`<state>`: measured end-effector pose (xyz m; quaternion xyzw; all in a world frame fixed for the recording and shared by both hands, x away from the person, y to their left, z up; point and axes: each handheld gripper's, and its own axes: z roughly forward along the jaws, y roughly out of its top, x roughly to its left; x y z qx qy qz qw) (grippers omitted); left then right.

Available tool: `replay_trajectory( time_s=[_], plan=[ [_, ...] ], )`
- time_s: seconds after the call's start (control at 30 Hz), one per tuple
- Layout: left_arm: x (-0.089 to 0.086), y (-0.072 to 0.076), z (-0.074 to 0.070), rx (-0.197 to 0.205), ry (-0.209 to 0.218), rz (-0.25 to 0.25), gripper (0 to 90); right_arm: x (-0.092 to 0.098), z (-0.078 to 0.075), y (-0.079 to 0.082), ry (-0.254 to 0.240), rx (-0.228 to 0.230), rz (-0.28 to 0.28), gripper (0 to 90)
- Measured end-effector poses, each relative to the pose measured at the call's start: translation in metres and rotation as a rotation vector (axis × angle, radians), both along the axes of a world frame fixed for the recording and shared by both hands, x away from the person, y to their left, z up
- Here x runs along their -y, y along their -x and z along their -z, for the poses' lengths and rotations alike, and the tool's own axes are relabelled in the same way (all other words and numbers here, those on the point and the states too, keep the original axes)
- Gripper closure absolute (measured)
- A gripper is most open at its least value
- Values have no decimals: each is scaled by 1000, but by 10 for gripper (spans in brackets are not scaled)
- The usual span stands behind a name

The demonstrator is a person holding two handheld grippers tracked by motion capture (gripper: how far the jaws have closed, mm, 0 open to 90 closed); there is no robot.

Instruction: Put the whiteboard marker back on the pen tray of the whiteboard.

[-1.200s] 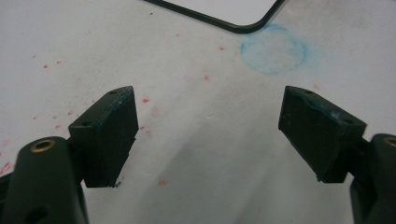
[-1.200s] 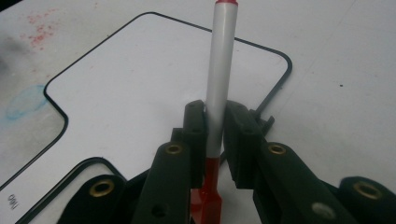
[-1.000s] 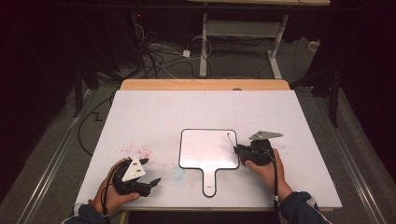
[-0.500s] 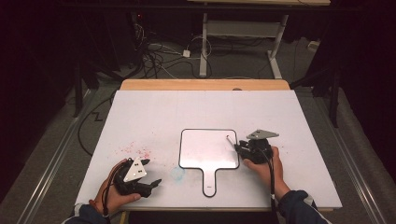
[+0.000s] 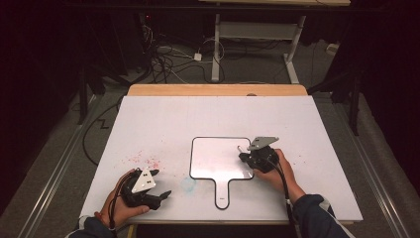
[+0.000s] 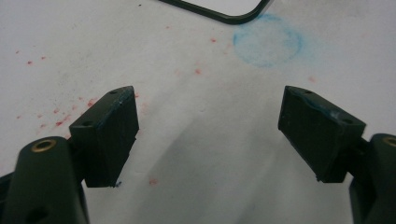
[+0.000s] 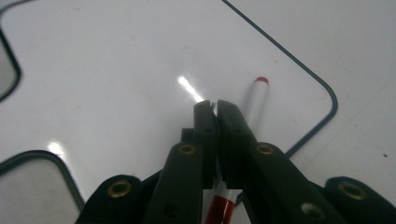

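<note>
2 grippers are seen on the white table (image 5: pixel 148 119). Nearest, the left gripper (image 5: pixel 159 196) is rested at the front left corner, jaws spread wide with nothing between them. Farther in, the right gripper (image 7: pixel 215 109) is clamped on a red marker (image 7: pixel 254 100), its jaws having just been closing, over the right edge of the handled whiteboard (image 5: pixel 218 158).

The room is dark beyond the desk (image 5: pixel 148 124), whose white top catches most of the light. A strip of pale wood (image 5: pixel 218 90) runs along its far edge. Behind it, a tangle of cables (image 5: pixel 168 59) lies on the grey floor (image 5: pixel 247 64), next to the white legs of another table (image 5: pixel 292 54). Metal rails (image 5: pixel 54 173) run along the floor on either side.
</note>
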<state>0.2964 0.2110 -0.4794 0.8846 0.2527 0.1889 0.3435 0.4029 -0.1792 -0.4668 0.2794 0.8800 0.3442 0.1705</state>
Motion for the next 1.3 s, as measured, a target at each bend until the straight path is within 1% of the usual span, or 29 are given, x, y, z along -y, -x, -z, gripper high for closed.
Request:
replay_trajectory(
  time_s=[0.03,0.13,0.23,0.4,0.43,0.5,0.6,0.67,0.8,0.87,0.93,1.13,1.2,1.23,1.3],
  plan=[
    [0,0,0,-1,0,0,190,1,1,-1,12,-1,10,871],
    [0,0,0,-1,-1,3,190,7,2,-4,16,8,57,863],
    [1,0,0,-2,-2,3,190,13,2,-6,-4,-4,91,860],
    [1,0,0,-3,-3,6,190,15,2,-6,-25,-7,99,835],
    [1,0,0,-3,-3,6,190,16,2,-6,-32,-6,104,821],
    [1,-1,0,-4,-5,8,190,17,0,-6,-54,-1,112,828],
    [1,-1,1,-7,-9,10,190,16,-1,-6,-27,2,110,828],
    [1,0,0,-5,-9,10,190,18,-1,-7,-40,3,113,824],
    [0,0,0,-3,-5,6,190,21,-3,-7,-53,20,121,826],
    [1,0,0,0,-3,4,190,23,-3,-7,-57,10,118,821],
    [0,0,-1,4,-4,5,190,24,-3,-7,-65,14,119,818],
    [-2,0,-3,21,11,-14,190,29,-12,-3,-91,50,123,802],
    [-3,0,-4,30,17,-22,190,32,-17,-1,-91,72,128,781],
    [-4,0,-4,33,19,-25,190,33,-19,1,-99,85,127,767],
    [-5,0,-5,38,23,-36,190,36,-26,7,-110,116,114,732]
  ],
)
